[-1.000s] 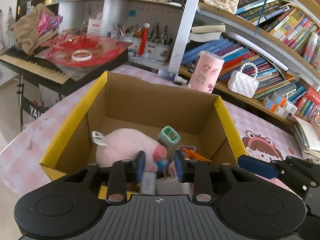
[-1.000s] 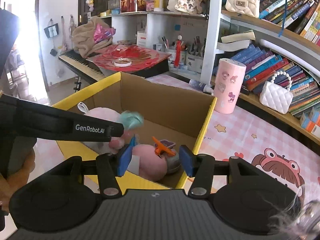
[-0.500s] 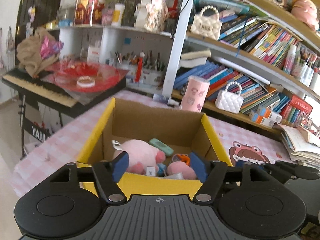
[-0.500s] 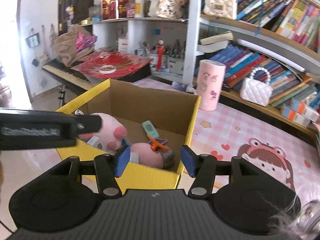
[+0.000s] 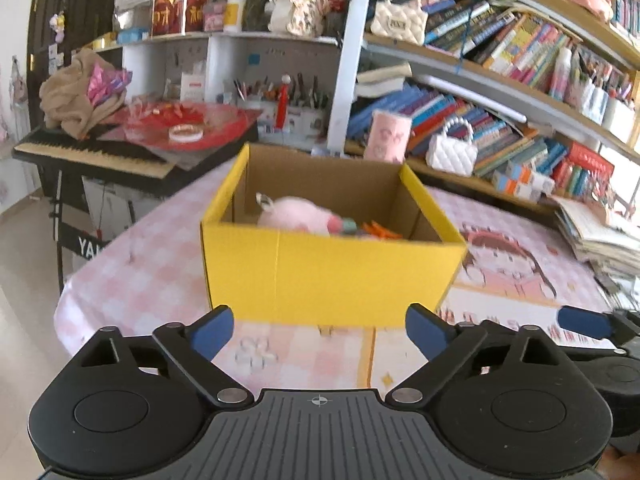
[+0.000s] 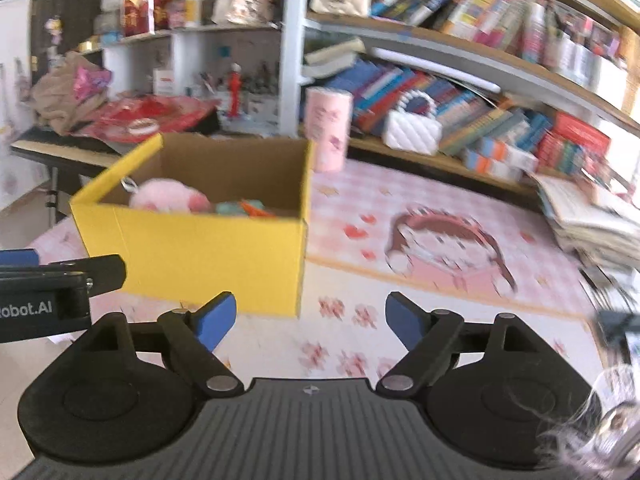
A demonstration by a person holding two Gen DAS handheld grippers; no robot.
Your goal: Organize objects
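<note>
Looks near done: pink plush (image 5: 296, 216) and small bits sit inside yellow box (image 5: 328, 276) at 12 o'clock, left gripper (image 5: 318, 328) and right gripper (image 6: 310, 320) both spread wide, empty, nothing loose visible on table (image 6: 440, 300).

Bright daylight, both views. Light comes in from the left: white wall (image 5: 12, 40) and floor (image 5: 24, 240) washed out, esp. in right wrist view. Upper right of shelves (image 6: 580, 52) also pale w/ glare. Shadows soft; faint one under the yellow box (image 5: 328, 276). Left wrist view fairly sharp, slight blur at the edges. Right wrist view motion-smeared throughout, worst on tablecloth print (image 6: 448, 248) & book stack (image 6: 592, 216). Strong fisheye bend: shelves curve; black corners.
</note>
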